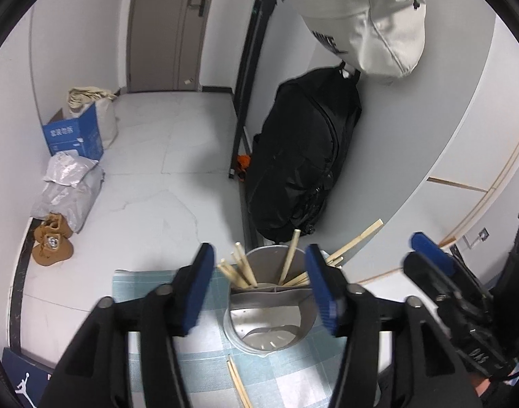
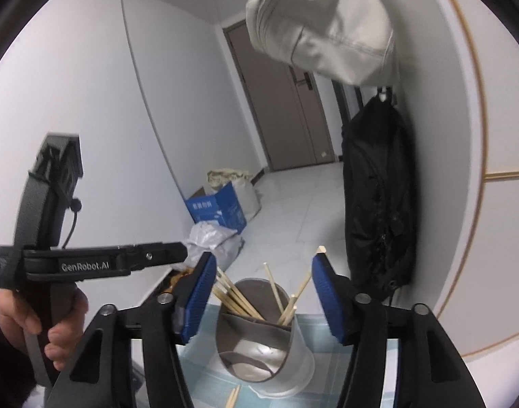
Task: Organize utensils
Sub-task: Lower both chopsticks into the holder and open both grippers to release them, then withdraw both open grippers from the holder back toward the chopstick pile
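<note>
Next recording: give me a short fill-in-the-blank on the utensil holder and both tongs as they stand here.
1. The metal utensil holder stands on a checked ____.
2. The chopsticks already in the holder stand in its ____ compartments.
3. Both the left tongs and the right tongs are ____ and hold nothing.
4. One pair of chopsticks lies on the cloth ____ the holder.

Missing words: cloth; far; open; outside

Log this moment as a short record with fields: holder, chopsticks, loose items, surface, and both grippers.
holder: metal utensil holder, divided inside, near compartment empty
chopsticks in holder: wooden chopsticks leaning in the far compartments
loose items: chopstick pair lying on the cloth in front of the holder
surface: blue checked cloth
left gripper: open, holding nothing, fingers either side of the holder in its view
right gripper: open, holding nothing
</note>
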`<state>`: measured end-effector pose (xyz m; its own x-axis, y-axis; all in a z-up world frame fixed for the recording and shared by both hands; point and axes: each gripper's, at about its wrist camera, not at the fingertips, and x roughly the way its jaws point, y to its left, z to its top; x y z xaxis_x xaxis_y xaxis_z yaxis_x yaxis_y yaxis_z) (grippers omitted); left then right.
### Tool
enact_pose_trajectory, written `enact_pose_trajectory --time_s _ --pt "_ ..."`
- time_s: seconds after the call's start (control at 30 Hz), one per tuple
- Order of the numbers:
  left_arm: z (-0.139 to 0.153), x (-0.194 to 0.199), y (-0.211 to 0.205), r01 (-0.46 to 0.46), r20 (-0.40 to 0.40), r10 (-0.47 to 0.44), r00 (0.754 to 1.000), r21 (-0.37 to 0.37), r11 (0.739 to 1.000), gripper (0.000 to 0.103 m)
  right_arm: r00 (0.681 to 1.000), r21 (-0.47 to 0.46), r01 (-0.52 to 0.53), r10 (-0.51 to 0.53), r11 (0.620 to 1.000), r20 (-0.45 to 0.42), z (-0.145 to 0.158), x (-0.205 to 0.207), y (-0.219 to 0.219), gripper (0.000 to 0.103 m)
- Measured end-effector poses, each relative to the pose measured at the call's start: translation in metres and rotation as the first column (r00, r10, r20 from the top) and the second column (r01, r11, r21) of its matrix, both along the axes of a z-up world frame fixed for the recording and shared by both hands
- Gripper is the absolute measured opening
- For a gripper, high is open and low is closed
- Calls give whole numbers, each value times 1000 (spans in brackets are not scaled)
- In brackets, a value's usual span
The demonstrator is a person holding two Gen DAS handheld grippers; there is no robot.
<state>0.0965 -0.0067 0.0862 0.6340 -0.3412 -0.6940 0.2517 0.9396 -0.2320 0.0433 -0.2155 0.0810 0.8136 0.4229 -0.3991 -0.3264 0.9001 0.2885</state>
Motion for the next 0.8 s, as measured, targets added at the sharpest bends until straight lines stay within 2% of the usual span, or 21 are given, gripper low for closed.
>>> enact_pose_trajectory --time_s 0.13,0.5,0.53,0.6,0.8 --pt "3 -16 5 -30 36 30 999 7 1000 63 1000 20 19 -19 1000 15 6 -15 -5 65" --pt "-12 -54 11 -93 62 90 994 60 994 65 999 23 31 -32 999 28 5 -51 1 77" --pt "-14 -58 12 -106 67 102 992 54 993 66 999 26 30 -31 999 27 4 -53 1 78" --pt "-19 -65 13 -121 71 117 991 55 991 76 999 23 29 -29 999 25 1 -57 4 82" --pt "-34 -86 15 -170 106 161 981 81 982 77 999 3 20 -20 1000 25 -11 -73 11 88"
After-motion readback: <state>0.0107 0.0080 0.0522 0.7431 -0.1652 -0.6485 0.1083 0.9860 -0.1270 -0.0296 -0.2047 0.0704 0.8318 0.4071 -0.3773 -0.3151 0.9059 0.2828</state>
